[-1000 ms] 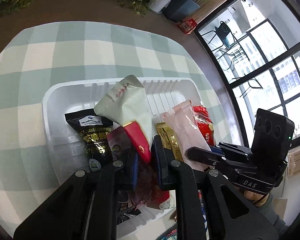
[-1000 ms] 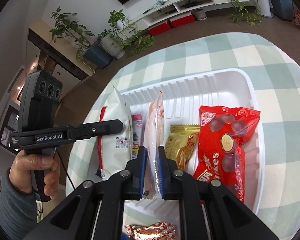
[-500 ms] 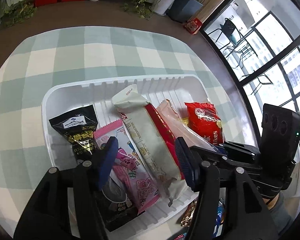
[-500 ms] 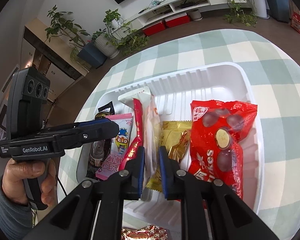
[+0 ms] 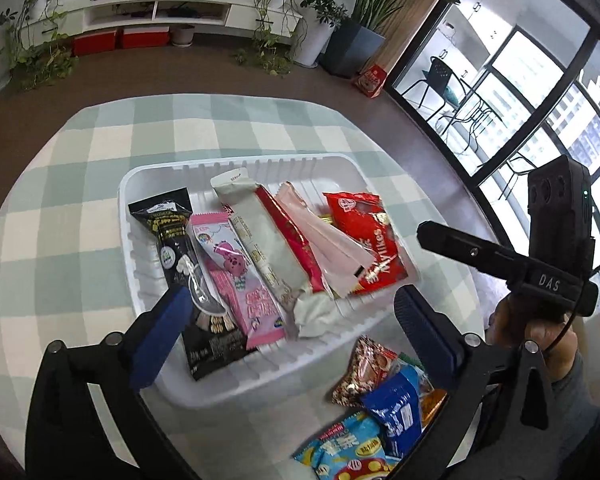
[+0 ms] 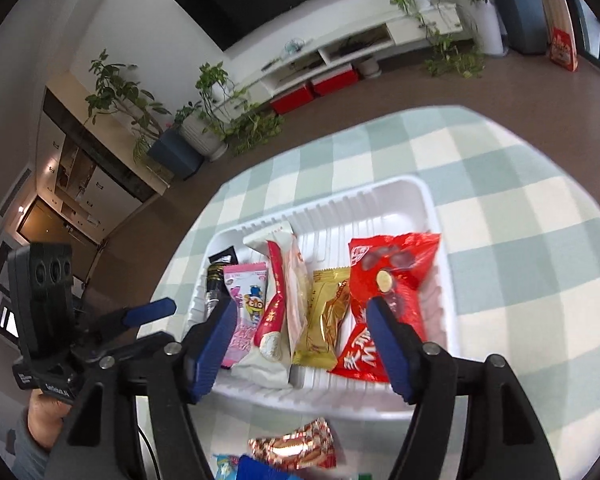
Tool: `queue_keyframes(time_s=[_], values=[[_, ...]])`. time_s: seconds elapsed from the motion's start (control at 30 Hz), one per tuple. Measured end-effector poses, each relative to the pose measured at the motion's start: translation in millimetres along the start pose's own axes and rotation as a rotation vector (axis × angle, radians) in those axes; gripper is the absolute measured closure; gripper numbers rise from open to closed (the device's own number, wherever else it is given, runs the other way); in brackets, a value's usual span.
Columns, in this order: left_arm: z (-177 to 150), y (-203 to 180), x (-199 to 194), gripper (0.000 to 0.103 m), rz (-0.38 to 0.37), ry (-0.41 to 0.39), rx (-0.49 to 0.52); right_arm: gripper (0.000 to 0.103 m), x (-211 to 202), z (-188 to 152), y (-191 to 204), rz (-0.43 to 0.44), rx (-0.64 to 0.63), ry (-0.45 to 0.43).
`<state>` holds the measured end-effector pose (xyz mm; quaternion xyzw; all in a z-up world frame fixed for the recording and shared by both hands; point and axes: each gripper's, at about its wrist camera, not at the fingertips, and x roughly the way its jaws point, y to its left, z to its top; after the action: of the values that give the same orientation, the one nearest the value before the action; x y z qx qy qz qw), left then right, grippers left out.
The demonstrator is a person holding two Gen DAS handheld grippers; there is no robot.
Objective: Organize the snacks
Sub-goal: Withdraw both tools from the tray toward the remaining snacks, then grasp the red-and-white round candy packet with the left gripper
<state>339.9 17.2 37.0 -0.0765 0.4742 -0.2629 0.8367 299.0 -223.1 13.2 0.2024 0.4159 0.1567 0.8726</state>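
A white tray [image 5: 148,264] on the checked tablecloth holds snack packs side by side: a black pack [image 5: 176,240], a pink cartoon pack [image 5: 236,276], a white-and-red pack [image 5: 268,248], a pale pink pack [image 5: 324,240] and a red chocolate bag [image 5: 364,236]. The right wrist view also shows the tray [image 6: 436,216] and a gold pack [image 6: 324,312]. My left gripper [image 5: 296,328] is open and empty above the tray's near edge. My right gripper [image 6: 300,340] is open and empty above the same edge.
Loose snacks lie on the cloth in front of the tray: a shiny red-gold pack [image 5: 364,372], a blue pack [image 5: 396,412] and a light blue bag [image 5: 348,452]. The right gripper's body [image 5: 540,264] is at the right. Floor surrounds the round table.
Both grippers have opened and drawn back from the tray. The white-and-red pack and the pale pink pack, held a second ago, now lie in the tray.
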Motion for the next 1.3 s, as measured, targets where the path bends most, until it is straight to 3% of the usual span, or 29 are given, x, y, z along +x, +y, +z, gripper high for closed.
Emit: queue_keyframes(time_s=[0.1,0.27,0.4,0.53,0.67,0.8,0.97,1.07,1.13,1.17,1.3], values=[[-30.2,-9.8,-26.1,0.0,-0.009,-0.065,0.014,0.022,-35.5,-15.9,7.1,-0.014,-0.045,-0.06],[-96.4,-28.3,-65.9,0.0,0.034,-0.185,0.07,0.021,-84.1,-66.4,3.7,-0.026,-0.046,-0.117],[-147.5,-37.8,-73.8,0.0,0.041,-0.116,0.054,0.02,-104.3,-116.3,-1.8,-0.05,-0.02,-0.119],[-199.7,-51.2,-83.8,0.0,0.12,-0.121,0.073,0.02,-115.4,-161.2,-5.1,-0.03,0.026,-0.114],[-233.4,-63.8,-67.3,0.0,0.207,-0.02,0.172,0.024,-108.8,-189.5,1.8,-0.031,-0.003,-0.07],[-241.4,-56.1,-53.5,0.0,0.263,0.057,0.196,0.027,-101.6,-203.2,5.5,-0.041,-0.029,-0.027],[-235.7,-54.8,-49.0,0.002,0.228,0.09,0.226,0.028,-100.4,-209.8,4.7,-0.04,-0.017,-0.021],[-234.3,-54.2,-41.2,0.013,0.225,0.132,0.247,0.028,-99.0,-212.5,5.3,-0.037,-0.016,-0.015],[-234.7,-51.7,-37.3,0.034,0.218,0.15,0.248,0.028,-97.7,-214.2,5.9,-0.037,-0.017,-0.009],[-234.9,-49.8,-34.8,0.039,0.216,0.162,0.246,0.028,-96.9,-214.5,6.0,-0.037,-0.018,-0.005],[-233.8,-49.7,-31.9,0.043,0.225,0.179,0.264,0.028,-95.8,-214.6,7.0,-0.034,-0.017,0.002]])
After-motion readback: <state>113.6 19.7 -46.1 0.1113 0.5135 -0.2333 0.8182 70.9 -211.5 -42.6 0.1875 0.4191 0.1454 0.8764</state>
